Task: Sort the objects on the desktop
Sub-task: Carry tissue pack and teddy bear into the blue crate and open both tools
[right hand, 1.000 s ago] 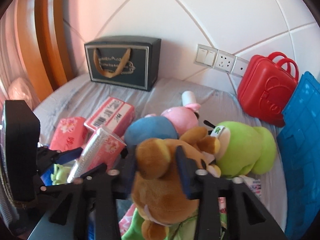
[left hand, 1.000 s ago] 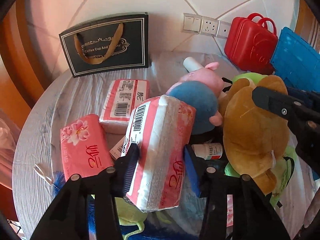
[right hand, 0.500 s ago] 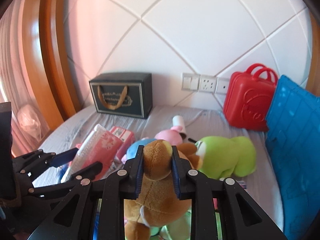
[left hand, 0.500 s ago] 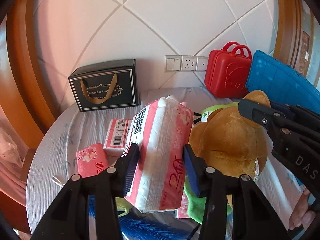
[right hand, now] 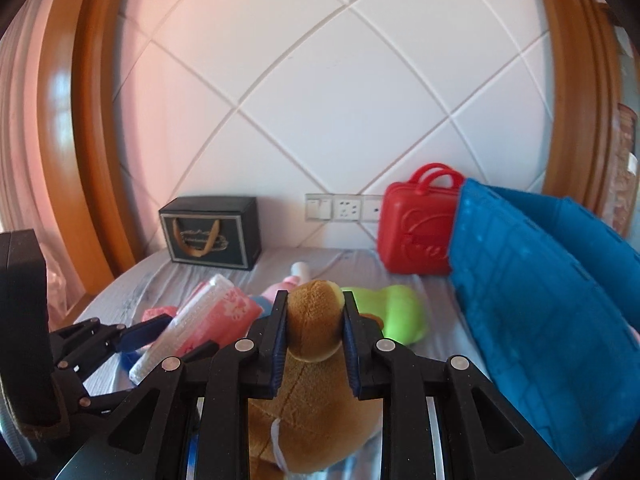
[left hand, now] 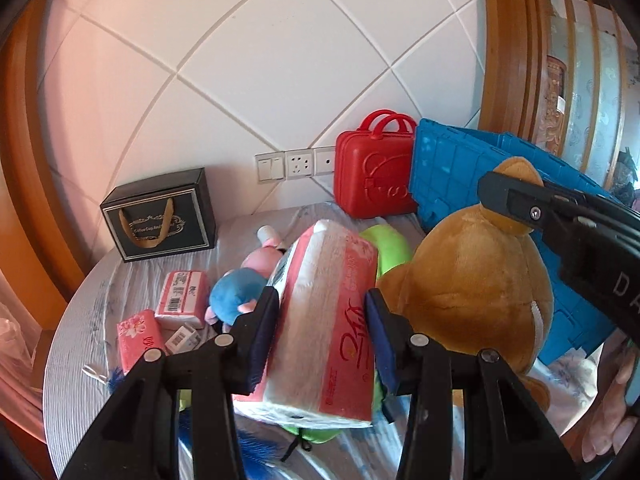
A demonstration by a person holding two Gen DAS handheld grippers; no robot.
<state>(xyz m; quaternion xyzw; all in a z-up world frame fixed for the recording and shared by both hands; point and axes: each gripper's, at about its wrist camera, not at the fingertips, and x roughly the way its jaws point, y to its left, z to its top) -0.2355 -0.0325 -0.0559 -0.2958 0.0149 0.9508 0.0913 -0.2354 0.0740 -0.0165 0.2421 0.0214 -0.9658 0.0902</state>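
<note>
Two items are in hand and lifted clear of the table [left hand: 72, 364]. Our left gripper [left hand: 322, 334] is pinching a pink tissue pack [left hand: 328, 320] across its middle, with the pack tilted up and held over the pile. Our right gripper [right hand: 314, 346] is clamped on the head of the brown plush bear [right hand: 316, 320], whose body hangs below the fingers, just beside the tissue pack.

Nothing looks sorted yet, by our read. Two more pink tissue packs [left hand: 182, 300] lie on the cloth near the left edge. The pink-and-blue plush [left hand: 240, 292] and the green plush [right hand: 394, 312] lie mid-table, touching or nearly touching. A small barcoded item [left hand: 182, 336] sits beside the lower tissue pack; we can't tell what it is.

Likely bins are the blue crate [right hand: 532, 300] on the right, the red case [right hand: 418, 228] and the dark gift bag [right hand: 210, 236] at the wall. Which holds what isn't shown. We'd guess the bear goes to the crate, since it is right beside it.

We judge this an early stage: two carried, at least five left on the table.
</note>
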